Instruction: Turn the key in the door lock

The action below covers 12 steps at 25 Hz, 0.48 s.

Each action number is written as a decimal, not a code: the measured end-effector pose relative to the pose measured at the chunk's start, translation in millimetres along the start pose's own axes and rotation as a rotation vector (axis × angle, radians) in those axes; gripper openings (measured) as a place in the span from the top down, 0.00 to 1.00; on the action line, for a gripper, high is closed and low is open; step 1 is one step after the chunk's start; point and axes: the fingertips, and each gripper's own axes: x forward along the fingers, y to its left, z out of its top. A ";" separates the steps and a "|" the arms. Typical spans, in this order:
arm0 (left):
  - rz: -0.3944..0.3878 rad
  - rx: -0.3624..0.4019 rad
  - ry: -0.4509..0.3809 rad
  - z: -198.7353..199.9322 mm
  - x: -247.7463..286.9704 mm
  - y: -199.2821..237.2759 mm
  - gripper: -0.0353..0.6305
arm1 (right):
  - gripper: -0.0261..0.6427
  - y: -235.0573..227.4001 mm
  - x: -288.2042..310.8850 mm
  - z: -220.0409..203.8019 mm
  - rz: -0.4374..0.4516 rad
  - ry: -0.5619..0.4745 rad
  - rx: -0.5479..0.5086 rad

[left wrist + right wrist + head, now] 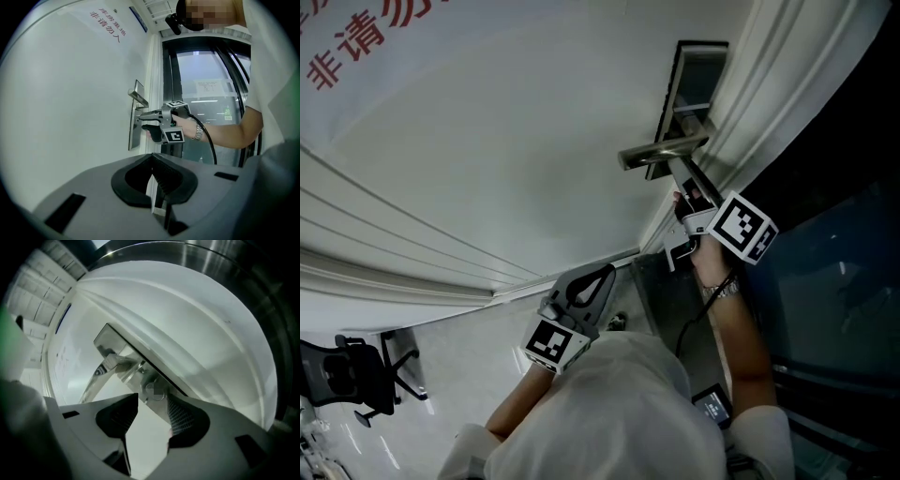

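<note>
A round metal key [154, 390] sits in the flat steel lock plate [117, 341], just beyond the parted jaws of the right gripper [152, 400]. The left gripper [152, 161] is closed and empty.

You'll see a black office chair [347, 375] on the pale floor [459, 366], well apart from the glass wall [211, 65]; a paper notice [208, 87] hangs on that wall.

The head camera looks steeply down over the person at the door [487, 141] and both tools. The left gripper [152, 159] view looks level along its jaws from well back. It shares the lock plate [135, 119] with the tilted right gripper [142, 114] view, where the plate fills the frame just ahead of the jaws.
</note>
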 end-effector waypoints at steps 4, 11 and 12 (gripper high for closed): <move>-0.004 -0.002 0.004 -1.7 1.4 -0.6 0.94 | 0.70 6.5 -7.5 -2.2 -0.055 0.026 -0.413; -0.019 0.010 0.010 -3.2 7.0 -5.4 0.94 | 0.69 10.5 -6.4 -17.4 -0.212 0.111 -1.093; -0.022 0.008 0.013 -3.5 7.7 -6.5 0.94 | 0.69 10.3 -6.5 -16.9 -0.240 0.110 -1.165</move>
